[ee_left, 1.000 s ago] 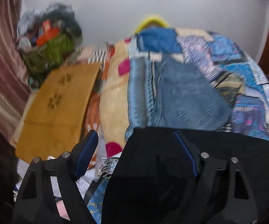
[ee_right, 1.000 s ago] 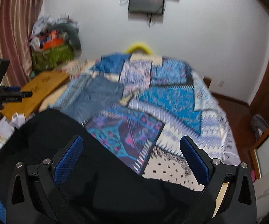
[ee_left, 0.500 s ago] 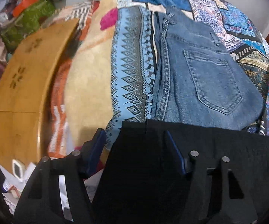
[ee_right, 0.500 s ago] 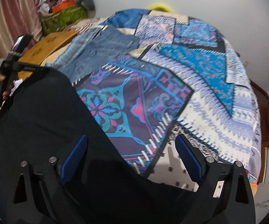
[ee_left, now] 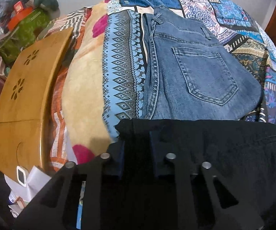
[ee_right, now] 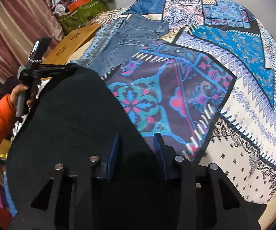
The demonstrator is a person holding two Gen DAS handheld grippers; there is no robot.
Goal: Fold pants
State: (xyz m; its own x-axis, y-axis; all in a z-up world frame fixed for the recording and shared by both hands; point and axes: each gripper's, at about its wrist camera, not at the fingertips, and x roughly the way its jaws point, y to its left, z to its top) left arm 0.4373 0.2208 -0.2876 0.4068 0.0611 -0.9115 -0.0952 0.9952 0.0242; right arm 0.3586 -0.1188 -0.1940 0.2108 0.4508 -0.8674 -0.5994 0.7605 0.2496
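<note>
Both tongs (ee_left: pixel 136 143) (ee_right: pixel 137 143) beside folded jeans (ee_left: pixel 191 72)

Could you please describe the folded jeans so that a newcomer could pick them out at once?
Start at the bed with the patchwork bedspread. The jeans lie folded on it, just beyond the black pants held in both grippers. They alone are blue denim, with a stitched back pocket facing up.
</note>
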